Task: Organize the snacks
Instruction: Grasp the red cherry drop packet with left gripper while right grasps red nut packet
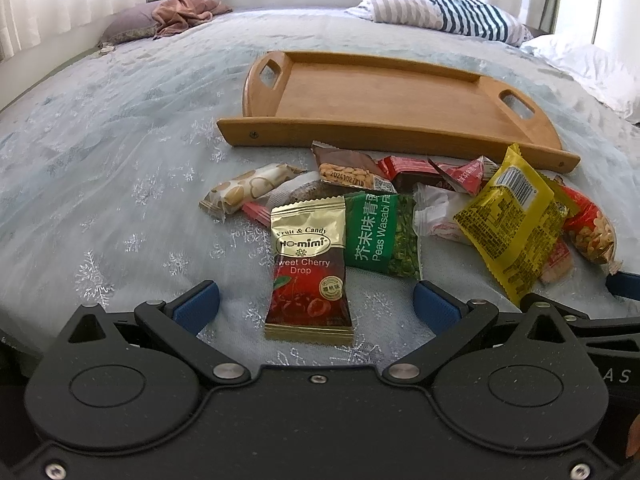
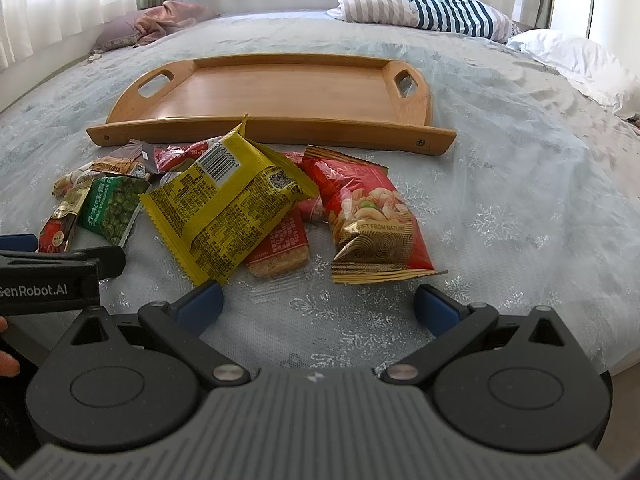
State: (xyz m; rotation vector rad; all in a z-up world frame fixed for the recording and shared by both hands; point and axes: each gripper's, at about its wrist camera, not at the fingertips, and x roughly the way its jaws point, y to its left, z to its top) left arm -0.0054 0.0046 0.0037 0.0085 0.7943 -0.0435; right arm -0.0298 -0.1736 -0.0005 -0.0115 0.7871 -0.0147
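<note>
A pile of snack packets lies on the bed in front of an empty wooden tray (image 1: 384, 92) (image 2: 280, 88). My left gripper (image 1: 316, 306) is open, its blue fingertips either side of the lower end of a cherry drop packet (image 1: 308, 264). Beside that lie a green wasabi peas packet (image 1: 380, 236) (image 2: 114, 208) and a yellow packet (image 1: 512, 220) (image 2: 228, 208). My right gripper (image 2: 318, 306) is open just short of a red nut packet (image 2: 372, 216); nothing is between its fingers. The left gripper's body shows at the left edge of the right wrist view.
The pale blue bedspread (image 1: 100, 160) (image 2: 520, 184) covers the bed. A striped pillow (image 1: 436, 8) (image 2: 420, 6) and a white pillow (image 2: 576, 60) lie at the back right. A brown cloth on a purple pillow (image 1: 176, 14) lies back left. Curtains hang behind.
</note>
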